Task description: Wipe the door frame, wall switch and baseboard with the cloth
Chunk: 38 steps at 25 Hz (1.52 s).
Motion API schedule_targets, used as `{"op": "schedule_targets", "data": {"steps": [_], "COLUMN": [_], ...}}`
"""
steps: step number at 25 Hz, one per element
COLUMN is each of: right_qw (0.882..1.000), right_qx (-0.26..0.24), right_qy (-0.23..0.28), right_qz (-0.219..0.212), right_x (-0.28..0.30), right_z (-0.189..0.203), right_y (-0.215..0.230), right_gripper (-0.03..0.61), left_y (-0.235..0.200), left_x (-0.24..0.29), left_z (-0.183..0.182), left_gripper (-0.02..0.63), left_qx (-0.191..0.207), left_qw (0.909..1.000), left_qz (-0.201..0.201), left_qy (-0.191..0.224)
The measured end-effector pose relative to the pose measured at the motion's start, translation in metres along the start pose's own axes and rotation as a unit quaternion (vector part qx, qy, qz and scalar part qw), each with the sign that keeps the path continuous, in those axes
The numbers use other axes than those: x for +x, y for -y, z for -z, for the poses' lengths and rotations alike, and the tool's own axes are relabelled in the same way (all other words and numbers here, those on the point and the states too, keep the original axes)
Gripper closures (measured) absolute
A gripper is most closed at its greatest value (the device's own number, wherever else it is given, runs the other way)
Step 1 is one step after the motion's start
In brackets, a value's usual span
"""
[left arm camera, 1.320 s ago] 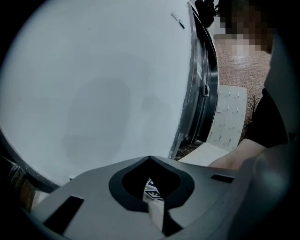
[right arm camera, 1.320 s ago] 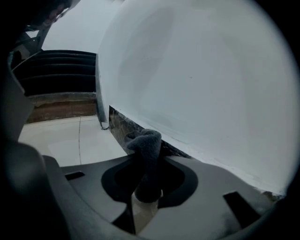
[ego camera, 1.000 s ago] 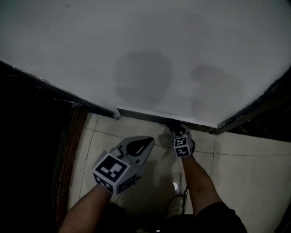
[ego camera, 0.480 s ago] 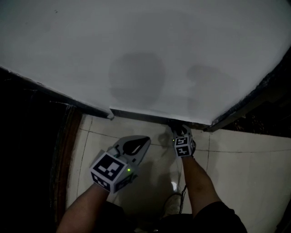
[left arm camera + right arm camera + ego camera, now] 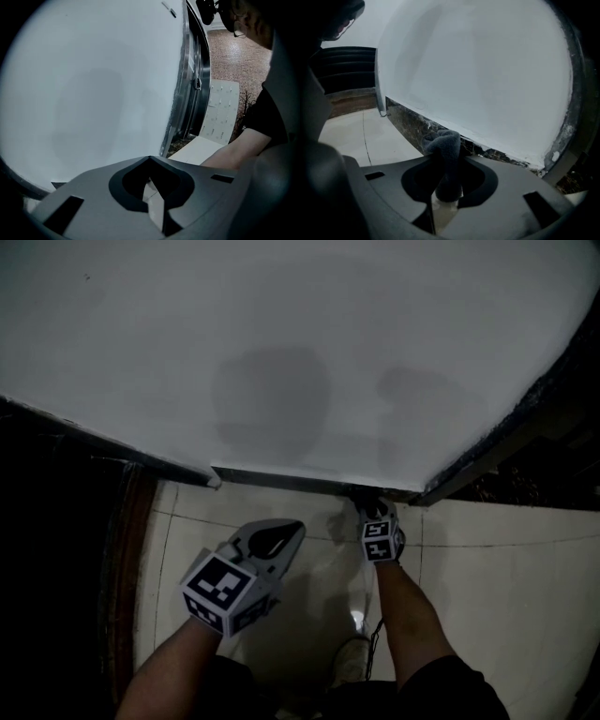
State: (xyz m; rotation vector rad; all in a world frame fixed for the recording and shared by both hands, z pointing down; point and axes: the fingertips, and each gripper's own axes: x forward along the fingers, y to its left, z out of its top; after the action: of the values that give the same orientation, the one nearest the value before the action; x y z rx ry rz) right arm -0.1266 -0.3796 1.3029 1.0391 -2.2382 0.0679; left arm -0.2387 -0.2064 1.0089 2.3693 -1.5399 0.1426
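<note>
A dark marbled baseboard (image 5: 300,478) (image 5: 405,121) runs along the foot of the white wall (image 5: 281,352) (image 5: 478,70). My right gripper (image 5: 373,512) (image 5: 445,161) is low at the baseboard and shut on a grey cloth (image 5: 364,497) (image 5: 443,144). The bunched cloth sticks out past the jaws and touches the baseboard's top edge. My left gripper (image 5: 292,527) (image 5: 150,160) hovers over the floor tiles, left of the right one. Its jaws meet at the tip with nothing between them.
A dark door frame (image 5: 497,451) (image 5: 193,84) meets the wall just right of the cloth. At the left lie a dark opening (image 5: 56,549) and a brown strip (image 5: 131,549). Pale floor tiles (image 5: 497,606) spread below. A shoe (image 5: 352,662) shows between my arms.
The right gripper and cloth have slid rightwards along the baseboard, closer to the door frame corner. The left gripper has barely moved.
</note>
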Motion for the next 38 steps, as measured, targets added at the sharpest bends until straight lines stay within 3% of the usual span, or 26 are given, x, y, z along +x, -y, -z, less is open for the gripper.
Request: {"op": "schedule_targets", "data": {"steps": [9,21,31,38], "right_qw": [0.999,0.993,0.986,0.992], "right_qx": [0.016,0.074,0.103,0.048], "right_qy": [-0.01,-0.023,-0.02,-0.046], "right_qz": [0.03,0.087,0.128,0.107], "right_x": [-0.011,-0.03,-0.045,-0.055], "right_z": [0.018,0.047,0.058,0.056], "right_y": [0.038,0.095,0.126,0.121], "right_gripper": [0.494,0.494,0.494,0.495], "left_y": [0.009,0.028,0.027,0.009], "left_x": [0.015,0.031,0.017,-0.003], "left_z": [0.006,0.008,0.005,-0.008], "left_gripper": [0.612,0.612,0.612,0.612], "left_qx": [0.002,0.006,0.007,0.0], "left_qw": [0.9999,0.9993,0.9993,0.9995], "left_qz": [0.016,0.035,0.036,0.017], "left_qy": [-0.003,-0.011,0.0,0.026]}}
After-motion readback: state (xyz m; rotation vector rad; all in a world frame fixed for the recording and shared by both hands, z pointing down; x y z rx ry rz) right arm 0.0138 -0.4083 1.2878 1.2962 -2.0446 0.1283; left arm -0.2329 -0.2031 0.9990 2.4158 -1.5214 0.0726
